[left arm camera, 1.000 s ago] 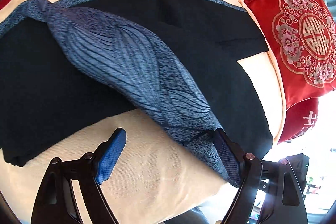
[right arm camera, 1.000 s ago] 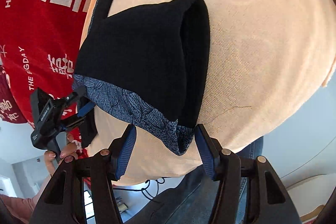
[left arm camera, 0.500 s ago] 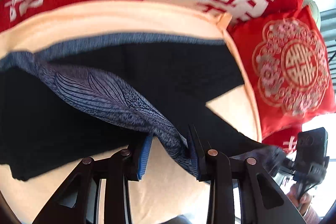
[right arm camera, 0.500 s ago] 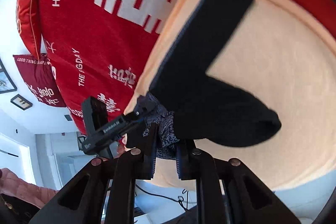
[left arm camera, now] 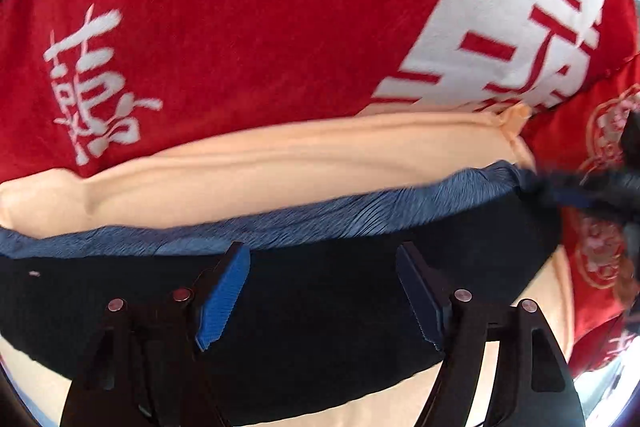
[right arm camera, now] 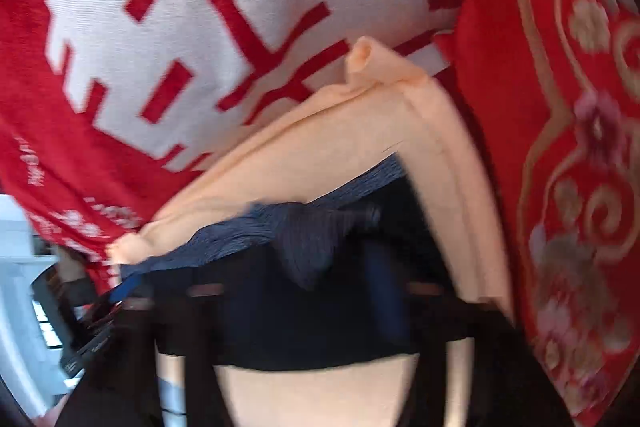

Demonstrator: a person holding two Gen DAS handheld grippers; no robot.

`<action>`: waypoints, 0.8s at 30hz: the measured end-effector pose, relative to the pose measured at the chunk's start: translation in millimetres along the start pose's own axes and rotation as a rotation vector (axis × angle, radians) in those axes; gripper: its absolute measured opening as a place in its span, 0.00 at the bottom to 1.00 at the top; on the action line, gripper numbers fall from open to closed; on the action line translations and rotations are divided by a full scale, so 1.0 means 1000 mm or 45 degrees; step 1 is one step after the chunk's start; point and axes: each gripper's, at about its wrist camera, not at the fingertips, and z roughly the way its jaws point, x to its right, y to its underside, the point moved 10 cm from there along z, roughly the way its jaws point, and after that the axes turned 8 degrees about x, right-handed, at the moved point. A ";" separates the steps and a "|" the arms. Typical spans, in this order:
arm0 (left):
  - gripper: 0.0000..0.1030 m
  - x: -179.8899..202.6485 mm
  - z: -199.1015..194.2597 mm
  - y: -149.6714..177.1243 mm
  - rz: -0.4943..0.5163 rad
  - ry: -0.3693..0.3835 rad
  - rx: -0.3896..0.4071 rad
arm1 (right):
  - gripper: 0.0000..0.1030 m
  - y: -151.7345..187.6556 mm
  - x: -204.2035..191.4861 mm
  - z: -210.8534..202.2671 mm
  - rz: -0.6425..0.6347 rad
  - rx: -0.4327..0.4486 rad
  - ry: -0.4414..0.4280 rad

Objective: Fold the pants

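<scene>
- One pair of pants (left arm camera: 328, 307), black with a blue patterned band (left arm camera: 360, 215) along its far edge, lies spread flat on a peach cushion (left arm camera: 280, 155).
- In the right wrist view the same pants (right arm camera: 280, 315) are a dark, blurred mass low on the peach cushion (right arm camera: 320, 155), with the blue band (right arm camera: 280, 231) bunched at their top.
- The left gripper (left arm camera: 322, 293) hovers over the black cloth; its two blue-padded jaws stand wide apart with nothing between them.
- The right gripper (right arm camera: 288, 291) is smeared by motion blur. Blue cloth sits near its tips, but whether its jaws are apart or clamped on it cannot be told.
- At the right edge of the left wrist view, the band's end meets a blurred dark shape with a blue streak.
- Behind the cushion stands one big red pillow (left arm camera: 280, 7) with white characters.
- A second red pillow (left arm camera: 600, 227), embroidered with flowers, stands to the right; it also shows in the right wrist view (right arm camera: 560, 147).
</scene>
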 end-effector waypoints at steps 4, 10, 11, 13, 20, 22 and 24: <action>0.74 -0.034 0.014 0.033 0.028 -0.167 -0.078 | 0.89 -0.001 -0.011 -0.028 -0.005 0.113 -0.054; 0.82 -0.081 0.033 0.083 -0.088 -0.267 -0.198 | 0.49 0.078 0.044 -0.018 0.235 0.053 0.091; 0.85 -0.084 0.034 0.082 -0.099 -0.275 -0.190 | 0.49 0.086 0.056 -0.011 0.295 0.042 0.120; 0.86 -0.087 0.037 0.081 -0.113 -0.271 -0.195 | 0.34 0.086 0.063 0.000 0.306 0.083 0.151; 0.87 -0.088 0.041 0.073 -0.080 -0.254 -0.204 | 0.22 0.093 0.062 0.010 0.195 0.007 0.279; 0.87 -0.091 0.041 0.071 -0.089 -0.258 -0.227 | 0.40 0.095 0.065 0.002 0.155 0.000 0.340; 0.87 -0.098 0.035 0.064 -0.097 -0.252 -0.219 | 0.40 0.085 0.054 -0.020 0.108 0.088 0.343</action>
